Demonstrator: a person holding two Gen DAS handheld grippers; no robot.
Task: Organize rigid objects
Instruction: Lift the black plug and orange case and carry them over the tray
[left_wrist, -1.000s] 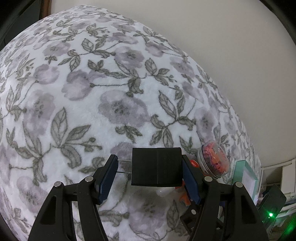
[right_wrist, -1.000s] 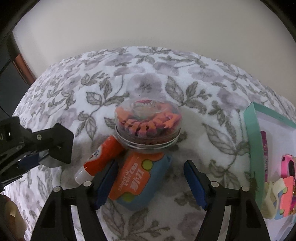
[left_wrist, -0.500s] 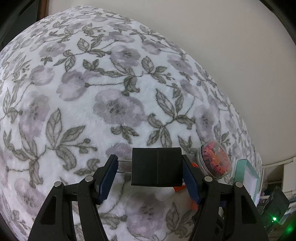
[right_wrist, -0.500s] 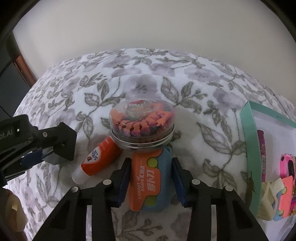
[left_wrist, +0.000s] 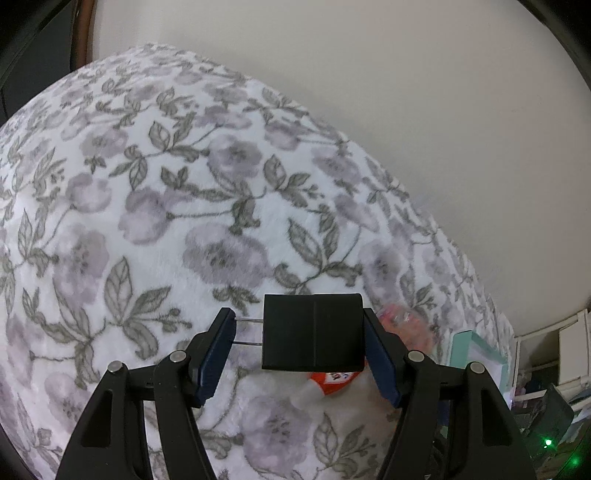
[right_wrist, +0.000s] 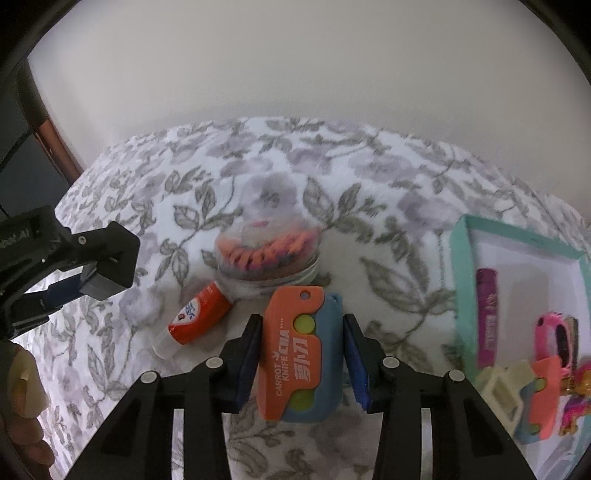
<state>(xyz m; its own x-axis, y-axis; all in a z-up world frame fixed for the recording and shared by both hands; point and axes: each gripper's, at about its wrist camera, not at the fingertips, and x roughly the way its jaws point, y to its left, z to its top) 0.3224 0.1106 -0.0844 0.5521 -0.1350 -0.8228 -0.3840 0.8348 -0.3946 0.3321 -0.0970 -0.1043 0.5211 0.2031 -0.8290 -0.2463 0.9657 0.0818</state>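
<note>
In the right wrist view my right gripper (right_wrist: 301, 354) is shut on an orange and blue carrot knife toy (right_wrist: 299, 354) and holds it just above the floral blanket. Behind it stand a clear round jar (right_wrist: 267, 258) of orange and pink pieces and an orange glue tube (right_wrist: 195, 319) lying on its side. A teal-rimmed tray (right_wrist: 461, 280) at the right holds several small toys. My left gripper (left_wrist: 299, 347) is open and empty over the blanket. The glue tube (left_wrist: 332, 380) and the blurred jar (left_wrist: 402, 325) show behind its black block.
The soft surface is a white blanket with grey-purple flowers (left_wrist: 166, 221). A plain wall rises behind it. The left gripper's body (right_wrist: 70, 266) shows at the left of the right wrist view. Shelving and a green light (left_wrist: 546, 441) sit beyond the blanket's right edge.
My right gripper closed on the carrot knife toy and lifted it back from the jar. My left gripper stayed open and drifted slightly.
</note>
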